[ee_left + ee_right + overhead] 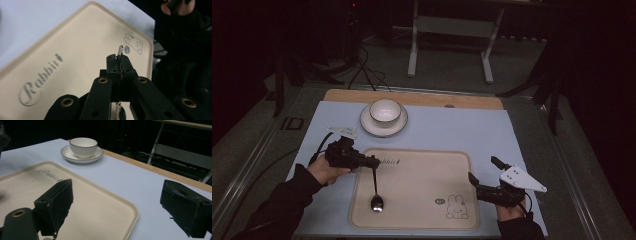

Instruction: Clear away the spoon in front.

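Observation:
A metal spoon (376, 192) lies with its bowl on the cream tray (422, 170), handle rising toward my left gripper (373, 162). That gripper is shut on the spoon's handle (120, 51), whose tip sticks out past the jaws in the left gripper view. My right gripper (484, 176) hovers at the tray's right edge (130, 220), jaws wide open with nothing between them. A white bowl (385, 111) sits on a saucer (367, 124) beyond the tray, and the bowl (83, 146) appears again in the right gripper view.
A pale blue mat (442, 130) covers the table, with a wooden strip (472, 101) along its far edge. A metal stand (451, 30) and cables (367, 70) lie on the floor behind. The tray carries a rabbit drawing (456, 207).

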`<state>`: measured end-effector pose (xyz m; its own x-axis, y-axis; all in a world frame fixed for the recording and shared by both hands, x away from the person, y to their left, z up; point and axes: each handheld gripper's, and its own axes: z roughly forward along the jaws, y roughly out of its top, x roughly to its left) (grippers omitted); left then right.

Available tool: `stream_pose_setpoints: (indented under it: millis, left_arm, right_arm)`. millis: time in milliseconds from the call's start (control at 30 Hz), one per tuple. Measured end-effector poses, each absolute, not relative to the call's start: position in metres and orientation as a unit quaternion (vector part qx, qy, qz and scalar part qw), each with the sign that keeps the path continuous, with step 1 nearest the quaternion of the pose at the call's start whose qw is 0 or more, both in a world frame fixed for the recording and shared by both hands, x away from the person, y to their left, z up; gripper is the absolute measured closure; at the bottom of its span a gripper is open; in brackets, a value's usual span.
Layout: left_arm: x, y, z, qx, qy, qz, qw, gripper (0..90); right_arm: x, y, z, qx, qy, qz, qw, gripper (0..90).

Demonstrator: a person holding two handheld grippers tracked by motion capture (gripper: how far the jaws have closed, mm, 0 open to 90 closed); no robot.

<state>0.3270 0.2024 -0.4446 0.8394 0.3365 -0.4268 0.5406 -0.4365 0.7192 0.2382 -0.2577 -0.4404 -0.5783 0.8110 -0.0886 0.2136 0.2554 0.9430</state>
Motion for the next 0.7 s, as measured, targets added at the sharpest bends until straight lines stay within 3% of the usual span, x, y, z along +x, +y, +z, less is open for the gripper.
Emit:
stream_pose_setpoints:
  millis: [200,700]
  left_arm:
    - [0.332,0.203,-0.457,0.834,0.254,-0.130,0.472,89.0]
    - [0.344,0.205,-0.495,0.817,0.285,-0.086,0.493,80.7]
  right_arm:
    - [0.238,-0.257,-0.441,0.348,0.735,0.500,0.298,11.2]
    - [0.239,-0.256,-0.442,0.347,0.740,0.498,0.292,11.2]
